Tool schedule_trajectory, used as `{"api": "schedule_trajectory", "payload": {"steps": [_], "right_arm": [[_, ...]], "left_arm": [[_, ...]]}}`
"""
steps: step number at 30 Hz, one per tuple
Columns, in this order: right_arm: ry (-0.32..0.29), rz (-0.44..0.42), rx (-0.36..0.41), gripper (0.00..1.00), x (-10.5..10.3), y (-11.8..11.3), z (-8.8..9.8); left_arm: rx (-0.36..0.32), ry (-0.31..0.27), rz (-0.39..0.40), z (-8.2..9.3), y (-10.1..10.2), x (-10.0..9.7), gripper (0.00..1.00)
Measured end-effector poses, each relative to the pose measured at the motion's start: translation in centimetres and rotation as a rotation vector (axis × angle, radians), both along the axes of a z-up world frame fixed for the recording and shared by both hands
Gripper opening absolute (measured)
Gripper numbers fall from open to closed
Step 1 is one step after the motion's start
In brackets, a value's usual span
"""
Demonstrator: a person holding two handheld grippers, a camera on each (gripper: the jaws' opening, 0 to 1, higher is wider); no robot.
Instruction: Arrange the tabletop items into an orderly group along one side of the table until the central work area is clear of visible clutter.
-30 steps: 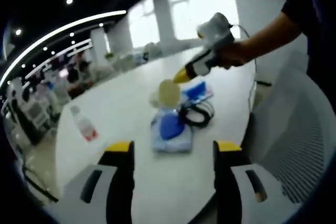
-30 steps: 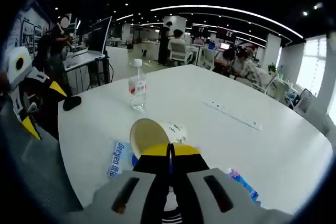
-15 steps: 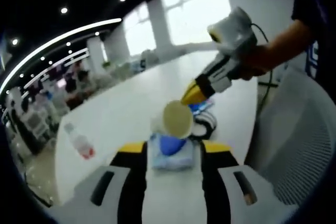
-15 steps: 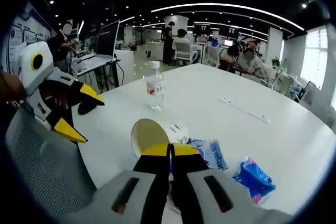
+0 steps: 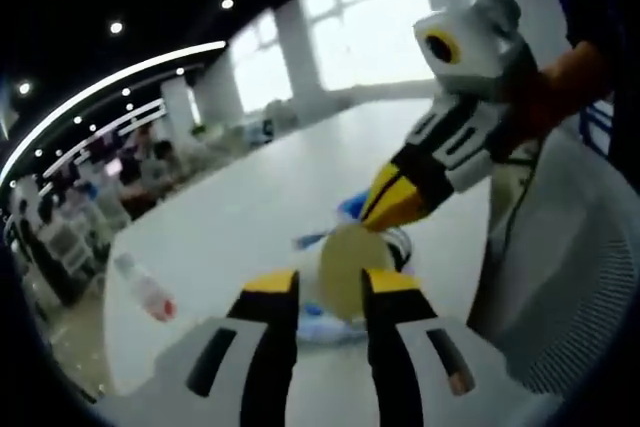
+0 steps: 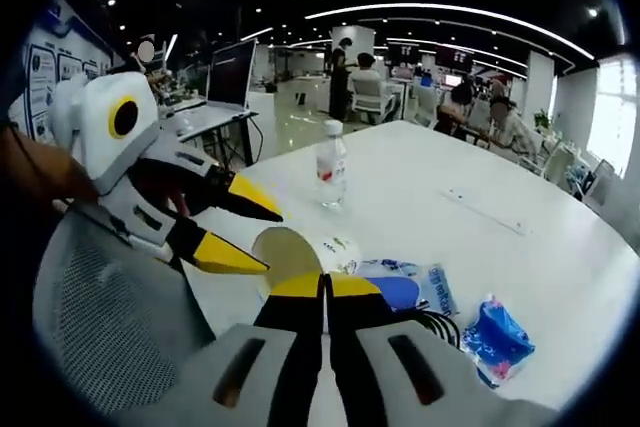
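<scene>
A paper cup (image 6: 292,259) lies with its open mouth turned toward the camera, just beyond the tips of the right gripper (image 6: 324,285), whose yellow-tipped jaws are pressed together on the cup's near rim. In the left gripper view the same cup (image 5: 340,269) sits between the two jaws of the left gripper (image 5: 329,283), which stand apart with a narrow gap on either side of it; whether they touch the cup I cannot tell. The right gripper (image 5: 383,209) comes into that view from the upper right, its closed yellow tips meeting the cup's upper edge, and a hand (image 5: 566,82) grips its handle.

In the right gripper view the left gripper (image 6: 250,231) reaches in from the left, its jaws spread, with the lower yellow tip just beside the cup's rim. Under it is the grey mesh back of a chair (image 6: 100,297).

Just past the cup on the right gripper's far side lies a flat blue and white packet (image 6: 408,281), with a black cable (image 6: 438,326) looped against its near edge. Farther right is a crumpled blue wrapper (image 6: 497,332). All rest on the white table (image 6: 520,277).

Beyond the cup, well apart from it, a clear water bottle (image 6: 331,165) with a red label stands upright. To its right a thin pale strip (image 6: 484,210) lies flat on the tabletop. Behind the table, people (image 6: 352,77) sit and stand among desks.
</scene>
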State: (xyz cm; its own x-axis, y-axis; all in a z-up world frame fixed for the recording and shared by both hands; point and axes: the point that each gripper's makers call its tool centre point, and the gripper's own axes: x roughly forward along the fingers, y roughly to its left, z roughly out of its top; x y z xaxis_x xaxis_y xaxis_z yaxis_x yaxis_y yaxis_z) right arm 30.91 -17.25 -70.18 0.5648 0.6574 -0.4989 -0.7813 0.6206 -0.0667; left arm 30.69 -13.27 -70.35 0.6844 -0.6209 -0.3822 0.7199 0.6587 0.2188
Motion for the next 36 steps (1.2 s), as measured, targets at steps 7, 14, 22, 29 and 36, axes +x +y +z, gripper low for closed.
{"api": "schedule_trajectory", "payload": {"steps": [7, 14, 22, 29, 36], "right_arm": [[-0.004, 0.011, -0.008, 0.00, -0.7, 0.3, 0.3], [0.021, 0.002, -0.019, 0.00, -1.0, 0.1, -0.9], [0.020, 0.005, -0.012, 0.00, -1.4, 0.5, -1.0], [-0.125, 0.040, -0.055, 0.05, -1.2, 1.1, 0.0], [-0.169, 0.058, -0.086, 0.08, -0.8, 1.4, -0.2]], "left_arm": [[0.038, -0.030, 0.007, 0.1, 0.1, 0.3, 0.11], [0.063, -0.016, 0.005, -0.4, 0.0, 0.1, 0.03], [0.137, -0.025, 0.011, -1.0, 0.2, 0.2, 0.00], [0.169, 0.052, 0.059, -1.9, 0.6, 0.7, 0.00], [0.136, 0.153, 0.080, -2.2, 0.4, 0.4, 0.00]]}}
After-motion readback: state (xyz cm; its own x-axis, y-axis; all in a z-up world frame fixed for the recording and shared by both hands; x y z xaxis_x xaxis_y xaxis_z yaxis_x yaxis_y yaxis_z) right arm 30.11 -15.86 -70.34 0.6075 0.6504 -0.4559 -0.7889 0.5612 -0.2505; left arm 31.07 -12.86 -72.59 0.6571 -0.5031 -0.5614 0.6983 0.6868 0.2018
